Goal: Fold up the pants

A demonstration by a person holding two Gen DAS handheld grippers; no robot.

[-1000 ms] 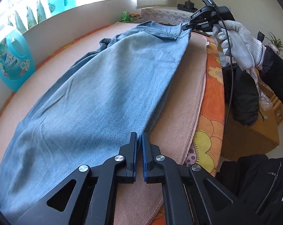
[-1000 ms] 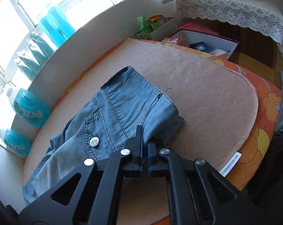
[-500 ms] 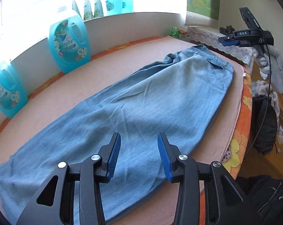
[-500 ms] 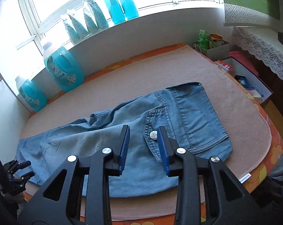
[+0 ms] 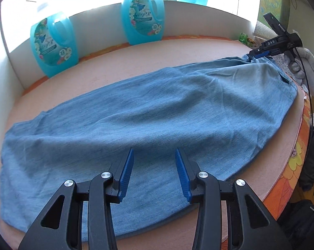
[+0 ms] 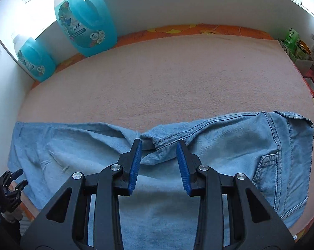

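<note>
Soft matt denim pants [image 5: 157,112] lie on a rough, nubbly pink cloth mat [image 6: 177,79] beside glossy plastic bottles [image 5: 143,14].

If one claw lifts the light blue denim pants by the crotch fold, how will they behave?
The light blue denim pants would probably drape limply: wrinkles and soft folds show throughout. The stitched crotch fold looks thicker, so likely grippable. On the pink terry mat they would probably drag rather than slide.

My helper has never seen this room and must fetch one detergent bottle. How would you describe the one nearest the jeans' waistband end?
Find the pink mat holding the jeans, then its back edge by the white wall. Two turquoise bottles stand there. Take the larger-looking detergent bottle towards the waistband, not the corner bottle beyond the leg ends.
</note>
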